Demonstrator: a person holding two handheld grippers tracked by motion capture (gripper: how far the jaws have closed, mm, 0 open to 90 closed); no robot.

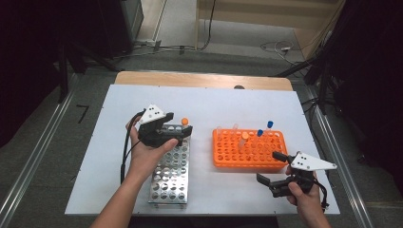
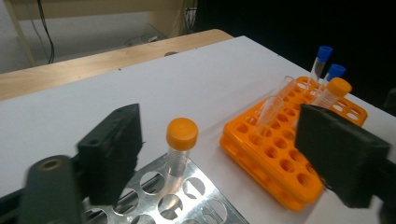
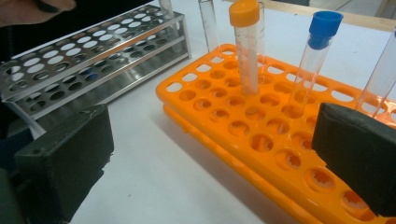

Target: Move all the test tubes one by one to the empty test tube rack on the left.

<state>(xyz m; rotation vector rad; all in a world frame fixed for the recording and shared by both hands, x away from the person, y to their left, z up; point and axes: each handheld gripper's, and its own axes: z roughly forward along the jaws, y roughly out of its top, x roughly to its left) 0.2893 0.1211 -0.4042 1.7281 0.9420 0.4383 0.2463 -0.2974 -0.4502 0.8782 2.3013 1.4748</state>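
White worktop on a wooden table, grey floor, cables behind. Orange-capped tube upright in steel rack; left gripper fingers spread around it. Right gripper fingers spread beside orange rack.

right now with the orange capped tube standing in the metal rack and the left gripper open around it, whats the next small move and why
Probably back the left gripper straight away from the orange-capped tube. The tube stands in a hole of the metal rack and the jaws stand wide on either side, not touching it, so it looks placed. The right gripper waits open beside the orange rack, which holds more tubes.
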